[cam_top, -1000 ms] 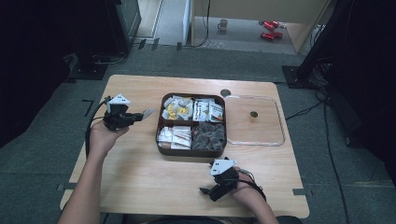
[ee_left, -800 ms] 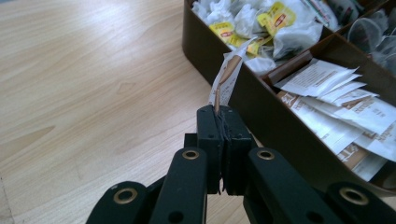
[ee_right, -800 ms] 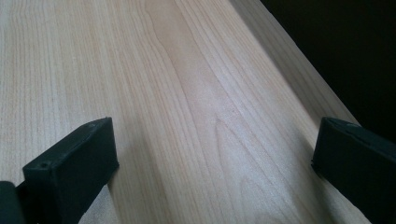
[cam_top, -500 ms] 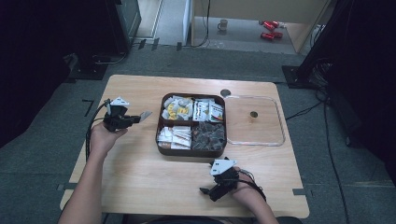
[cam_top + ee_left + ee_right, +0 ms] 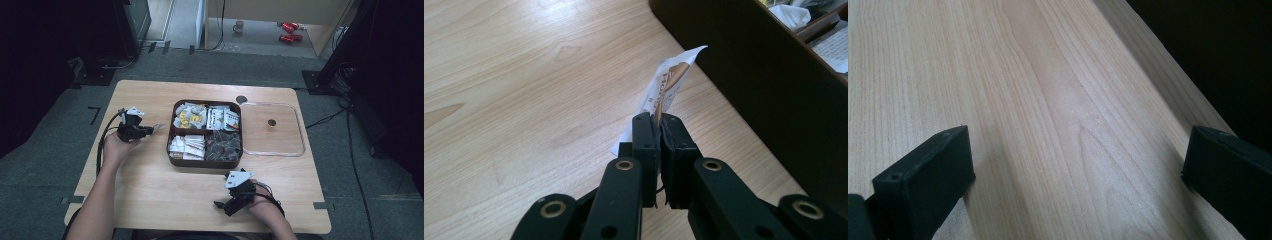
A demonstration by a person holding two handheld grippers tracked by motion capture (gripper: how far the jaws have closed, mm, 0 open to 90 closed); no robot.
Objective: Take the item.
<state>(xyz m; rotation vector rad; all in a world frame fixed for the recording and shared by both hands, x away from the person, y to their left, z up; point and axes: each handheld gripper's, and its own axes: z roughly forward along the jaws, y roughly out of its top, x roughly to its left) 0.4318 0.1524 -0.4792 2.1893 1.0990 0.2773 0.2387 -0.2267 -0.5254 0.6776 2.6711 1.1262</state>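
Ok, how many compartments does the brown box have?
4 in the brown box: yellow packets far left, white ones far right, white packets near left, dark ones near right.

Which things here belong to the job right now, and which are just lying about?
In the job:
- left gripper, shut on the sachet
- compartment box

Lying about:
- clear lid
- right gripper, open over bare table
- mug on the floor
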